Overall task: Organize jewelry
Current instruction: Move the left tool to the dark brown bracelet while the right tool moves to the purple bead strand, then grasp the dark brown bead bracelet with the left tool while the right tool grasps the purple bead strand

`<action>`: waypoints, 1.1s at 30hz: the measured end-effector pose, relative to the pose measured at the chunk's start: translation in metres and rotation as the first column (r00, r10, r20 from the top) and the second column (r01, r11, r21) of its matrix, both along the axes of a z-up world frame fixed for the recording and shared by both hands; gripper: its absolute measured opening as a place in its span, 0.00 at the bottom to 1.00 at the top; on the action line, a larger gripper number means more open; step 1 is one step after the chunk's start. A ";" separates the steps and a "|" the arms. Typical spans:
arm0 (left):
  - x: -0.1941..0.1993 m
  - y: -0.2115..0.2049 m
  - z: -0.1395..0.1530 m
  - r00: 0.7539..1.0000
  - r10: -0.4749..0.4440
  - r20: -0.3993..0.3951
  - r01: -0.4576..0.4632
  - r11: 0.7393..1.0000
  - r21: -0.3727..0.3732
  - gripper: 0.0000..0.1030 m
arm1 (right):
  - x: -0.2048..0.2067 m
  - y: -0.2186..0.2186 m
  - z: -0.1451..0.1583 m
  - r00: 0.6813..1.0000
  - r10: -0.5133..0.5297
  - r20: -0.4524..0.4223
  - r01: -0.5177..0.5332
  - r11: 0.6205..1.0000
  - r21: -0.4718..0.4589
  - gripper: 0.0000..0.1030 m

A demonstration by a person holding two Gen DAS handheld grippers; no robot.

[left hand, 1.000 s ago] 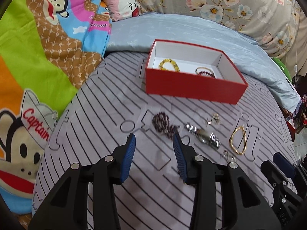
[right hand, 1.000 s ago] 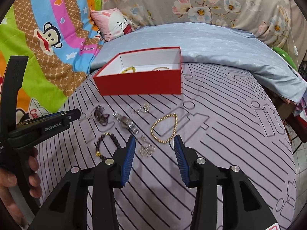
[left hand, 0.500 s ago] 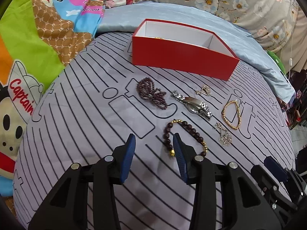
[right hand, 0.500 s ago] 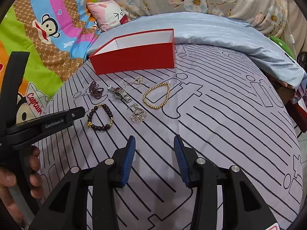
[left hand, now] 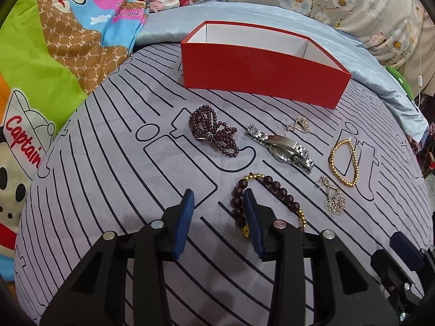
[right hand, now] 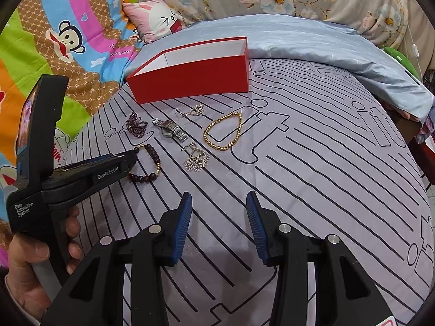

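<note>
A red box [left hand: 258, 73] with a white inside stands at the back of the grey striped bedsheet; it also shows in the right wrist view [right hand: 190, 77]. In front of it lie a purple bead necklace [left hand: 212, 134], a silver watch [left hand: 282, 148], a gold bead bracelet [left hand: 344, 160], two silver earrings [left hand: 333, 197] and a dark bead bracelet [left hand: 272, 190]. My left gripper [left hand: 217, 203] is open, low over the sheet, its right finger over the dark bracelet's left side. My right gripper [right hand: 217, 206] is open and empty, short of the jewelry.
A cartoon monkey blanket [left hand: 54, 54] lies on the left. A pale blue quilt [right hand: 312, 40] and floral pillows lie behind the box. The bed's edge drops off on the right [right hand: 418, 125]. The hand-held left gripper body [right hand: 68, 179] fills the right wrist view's left side.
Both grippers have pulled back and dropped lower. The dark bead bracelet came into the left wrist view and now lies at the left gripper's right fingertip. Both stayed open.
</note>
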State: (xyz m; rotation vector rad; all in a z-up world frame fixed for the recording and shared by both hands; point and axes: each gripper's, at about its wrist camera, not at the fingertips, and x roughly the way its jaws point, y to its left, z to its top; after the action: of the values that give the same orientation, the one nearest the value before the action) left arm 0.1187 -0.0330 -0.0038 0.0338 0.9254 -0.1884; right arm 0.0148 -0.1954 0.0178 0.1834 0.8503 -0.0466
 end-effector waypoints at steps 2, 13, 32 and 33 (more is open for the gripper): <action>-0.001 -0.001 -0.001 1.000 -0.006 0.011 0.006 1.000 0.012 0.13 | 0.001 0.000 -0.001 1.000 0.002 -0.002 -0.002 1.000 0.002 0.40; -0.011 0.022 -0.001 1.000 0.016 0.026 -0.016 1.000 0.003 0.07 | 0.010 0.003 -0.004 1.000 0.011 -0.016 -0.011 1.000 0.013 0.40; -0.018 0.049 -0.004 0.997 0.056 0.050 -0.056 0.998 -0.012 0.07 | 0.043 0.025 -0.003 0.999 0.053 -0.006 -0.053 0.998 0.035 0.40; -0.018 0.050 -0.004 0.997 0.064 0.051 -0.064 0.998 -0.007 0.07 | 0.045 0.026 -0.003 0.998 0.056 -0.005 -0.056 0.998 0.033 0.40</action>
State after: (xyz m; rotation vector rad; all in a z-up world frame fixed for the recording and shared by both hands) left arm 0.1004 0.0172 -0.0081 0.0037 0.8740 -0.1304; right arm 0.0599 -0.1693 0.0152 0.1900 0.8616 0.0194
